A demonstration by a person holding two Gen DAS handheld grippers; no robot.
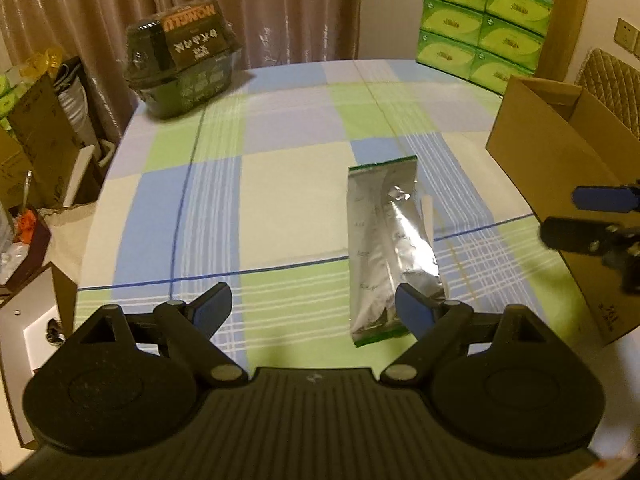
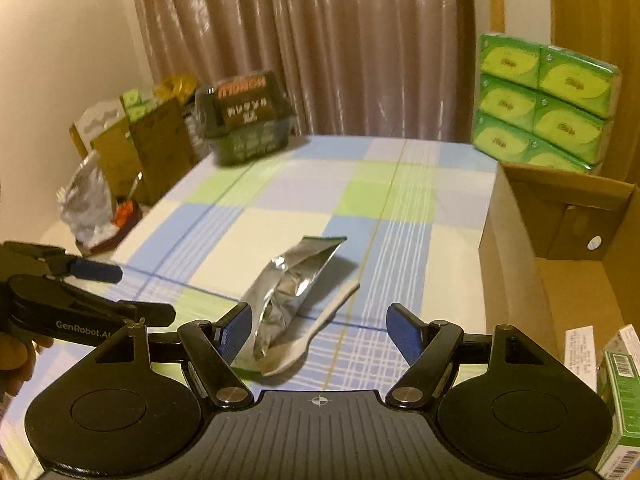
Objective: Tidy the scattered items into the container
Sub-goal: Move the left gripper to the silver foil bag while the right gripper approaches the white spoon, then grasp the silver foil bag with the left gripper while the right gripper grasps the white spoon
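A silver foil pouch (image 1: pixel 390 248) with green ends lies on the checked tablecloth (image 1: pixel 280 184). My left gripper (image 1: pixel 312 306) is open just short of the pouch, and its right finger overlaps the near corner. In the right wrist view the same pouch (image 2: pixel 288 284) looks crumpled, with a white plastic spoon (image 2: pixel 320 330) lying along its right side. My right gripper (image 2: pixel 320 330) hovers open over the spoon's bowl end with nothing gripped. The brown cardboard box (image 2: pixel 520 264) stands open at the right, with green cartons (image 2: pixel 618 384) inside. Each gripper shows in the other's view: the right (image 1: pixel 576 216), the left (image 2: pixel 128 292).
A black wrapped bowl pack (image 1: pixel 184 60) sits at the table's far left corner. Stacked green tissue packs (image 1: pixel 480 28) stand at the far right behind the cardboard box (image 1: pixel 540 152). Cartons and bags (image 1: pixel 40 140) crowd the floor past the table's left edge.
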